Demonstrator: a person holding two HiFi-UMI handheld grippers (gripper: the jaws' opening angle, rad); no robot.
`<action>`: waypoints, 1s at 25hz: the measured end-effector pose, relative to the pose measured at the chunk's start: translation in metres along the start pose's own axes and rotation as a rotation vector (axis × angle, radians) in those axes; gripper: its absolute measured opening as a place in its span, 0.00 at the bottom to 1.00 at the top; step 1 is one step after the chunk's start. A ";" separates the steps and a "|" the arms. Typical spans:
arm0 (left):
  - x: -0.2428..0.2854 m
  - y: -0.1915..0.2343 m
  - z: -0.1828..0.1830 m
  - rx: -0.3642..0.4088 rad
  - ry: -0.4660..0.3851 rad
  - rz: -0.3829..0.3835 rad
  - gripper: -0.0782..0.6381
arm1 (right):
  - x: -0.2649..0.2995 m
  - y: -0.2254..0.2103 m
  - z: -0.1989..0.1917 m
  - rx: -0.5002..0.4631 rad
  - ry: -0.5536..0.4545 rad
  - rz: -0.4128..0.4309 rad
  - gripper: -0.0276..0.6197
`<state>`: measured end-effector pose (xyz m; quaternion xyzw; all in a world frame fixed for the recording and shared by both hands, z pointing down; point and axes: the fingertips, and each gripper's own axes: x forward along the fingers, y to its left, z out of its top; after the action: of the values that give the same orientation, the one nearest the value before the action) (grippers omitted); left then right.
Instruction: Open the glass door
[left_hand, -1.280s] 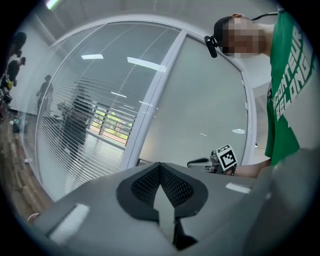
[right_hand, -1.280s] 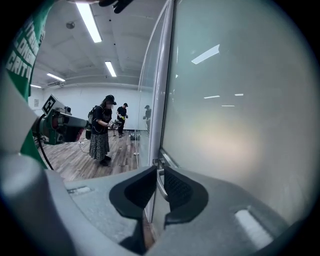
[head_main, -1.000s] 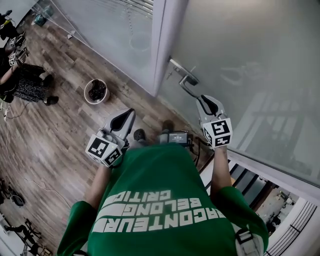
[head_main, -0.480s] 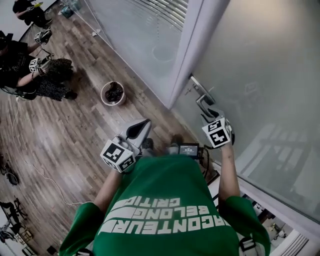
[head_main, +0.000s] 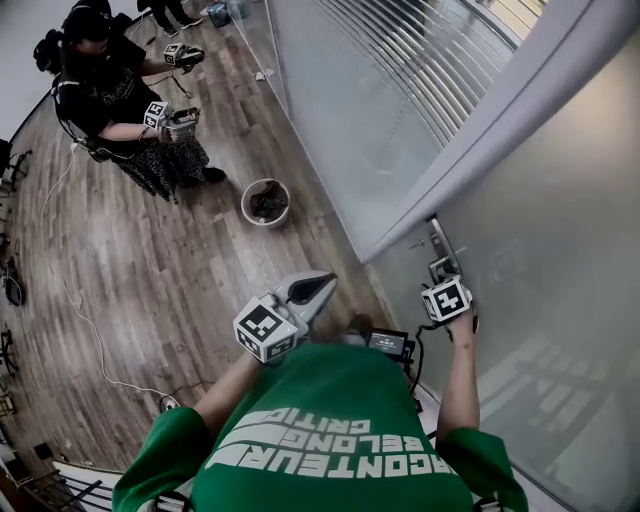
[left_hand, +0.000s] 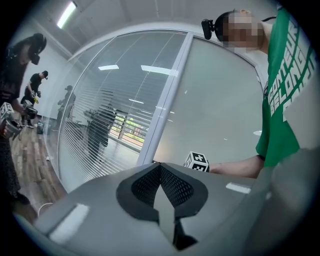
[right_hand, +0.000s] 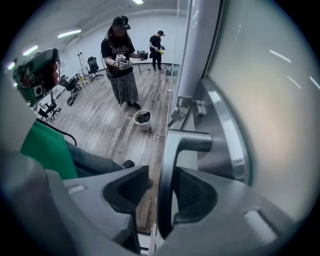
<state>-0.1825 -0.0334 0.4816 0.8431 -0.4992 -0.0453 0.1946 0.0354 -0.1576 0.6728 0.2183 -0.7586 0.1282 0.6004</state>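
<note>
Right tongs point steeply down at the frosted glass door, w/ the metal door handle standing btwn the jaws. The jaws are spread wide & have just been opening. The handle lever lies against one pad w/ a clear gap to the other, so there's no squeeze on it. The handle sits on a metal plate at the door's edge, just beside the grey frame post. Left tongs hang in front of the person's green shirt, well apart from the door, jaws pressed together w/ nothing btwn them. On the wood floor a small white pot stands near the glass wall. Another person stands further off.
</note>
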 end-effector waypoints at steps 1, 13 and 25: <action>-0.003 0.003 0.002 -0.004 -0.002 0.004 0.13 | 0.002 0.002 0.004 0.007 0.004 0.014 0.27; -0.013 0.028 0.013 -0.018 -0.044 0.045 0.13 | 0.019 -0.013 -0.008 -0.033 0.204 -0.093 0.04; -0.017 0.027 0.012 -0.041 -0.066 0.034 0.13 | 0.029 -0.004 -0.015 -0.011 0.205 0.079 0.03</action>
<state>-0.2168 -0.0339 0.4790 0.8285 -0.5184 -0.0802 0.1962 0.0447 -0.1589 0.7042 0.1707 -0.7018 0.1690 0.6707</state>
